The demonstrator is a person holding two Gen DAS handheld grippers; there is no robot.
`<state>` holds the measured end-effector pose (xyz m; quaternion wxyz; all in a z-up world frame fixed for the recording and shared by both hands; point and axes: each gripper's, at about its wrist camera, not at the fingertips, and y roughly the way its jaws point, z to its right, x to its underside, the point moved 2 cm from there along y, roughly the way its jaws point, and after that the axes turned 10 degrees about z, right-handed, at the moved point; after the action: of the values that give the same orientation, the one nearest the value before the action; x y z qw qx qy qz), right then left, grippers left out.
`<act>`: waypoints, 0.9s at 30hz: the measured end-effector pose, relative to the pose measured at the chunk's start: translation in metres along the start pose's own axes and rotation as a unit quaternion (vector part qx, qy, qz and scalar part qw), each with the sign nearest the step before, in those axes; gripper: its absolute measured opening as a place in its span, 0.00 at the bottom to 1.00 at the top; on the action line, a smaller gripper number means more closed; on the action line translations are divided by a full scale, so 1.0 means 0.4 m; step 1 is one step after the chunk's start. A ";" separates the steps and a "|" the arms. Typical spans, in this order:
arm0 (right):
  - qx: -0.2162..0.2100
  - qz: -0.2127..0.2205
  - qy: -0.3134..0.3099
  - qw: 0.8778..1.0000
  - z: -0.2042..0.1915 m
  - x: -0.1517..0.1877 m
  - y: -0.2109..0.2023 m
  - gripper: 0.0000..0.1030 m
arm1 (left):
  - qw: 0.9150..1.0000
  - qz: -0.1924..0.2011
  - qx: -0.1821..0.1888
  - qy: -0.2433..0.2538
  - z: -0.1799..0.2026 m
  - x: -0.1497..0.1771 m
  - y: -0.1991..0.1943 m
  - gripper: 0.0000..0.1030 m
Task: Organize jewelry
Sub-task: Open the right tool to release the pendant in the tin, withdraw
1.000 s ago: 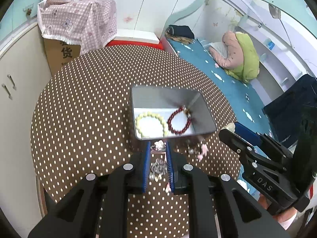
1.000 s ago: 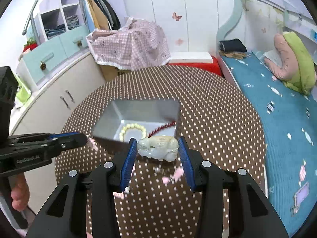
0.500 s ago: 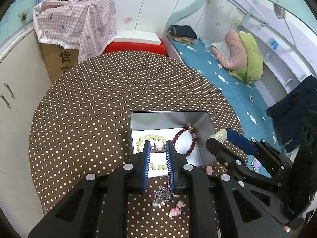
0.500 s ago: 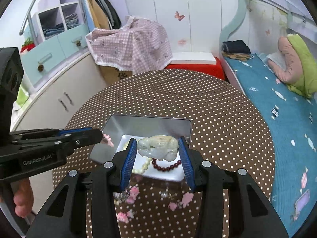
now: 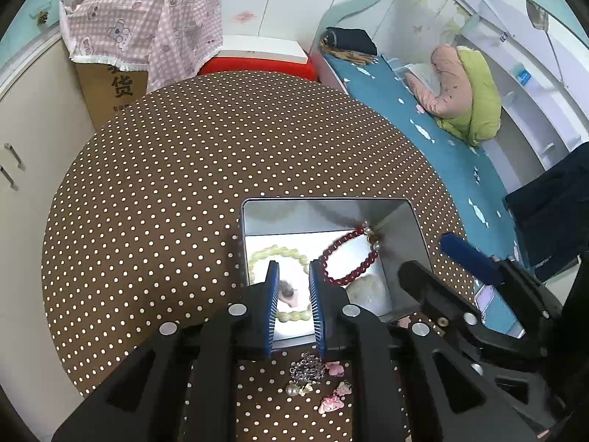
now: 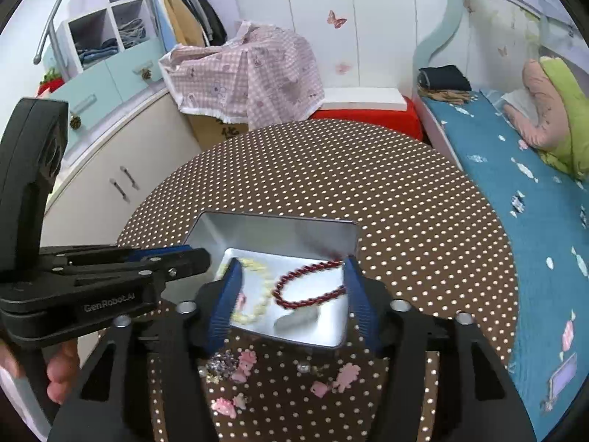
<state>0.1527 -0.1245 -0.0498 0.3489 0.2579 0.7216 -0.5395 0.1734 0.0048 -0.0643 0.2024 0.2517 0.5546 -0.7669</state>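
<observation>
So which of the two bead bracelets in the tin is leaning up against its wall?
The dark red bracelet: its clasp end climbs the far wall of the tin. The pale yellow-green bracelet lies flat on the floor.

Am seeing far half of polka-dot table (image 5: 184, 169) lying bare, giving wide room for passing either side of metal tin (image 5: 331, 213). Tin walls are standing in way of low sweeps. Both grippers are crowding over tin's near edge: left gripper (image 5: 293, 304) just beside right gripper (image 6: 291, 294), leaving little room between. Small charms (image 6: 246, 362) are littering near strip of table below the fingers.
</observation>
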 end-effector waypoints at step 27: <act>0.000 0.003 -0.002 1.000 0.008 0.094 -0.140 0.67 | 0.999 0.015 -0.008 0.032 0.023 0.114 -0.124 0.42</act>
<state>0.0879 -0.1435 -0.0462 0.3523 0.2592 0.7198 -0.5391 0.1065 0.0097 -0.0529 0.1981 0.2827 0.5631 -0.7508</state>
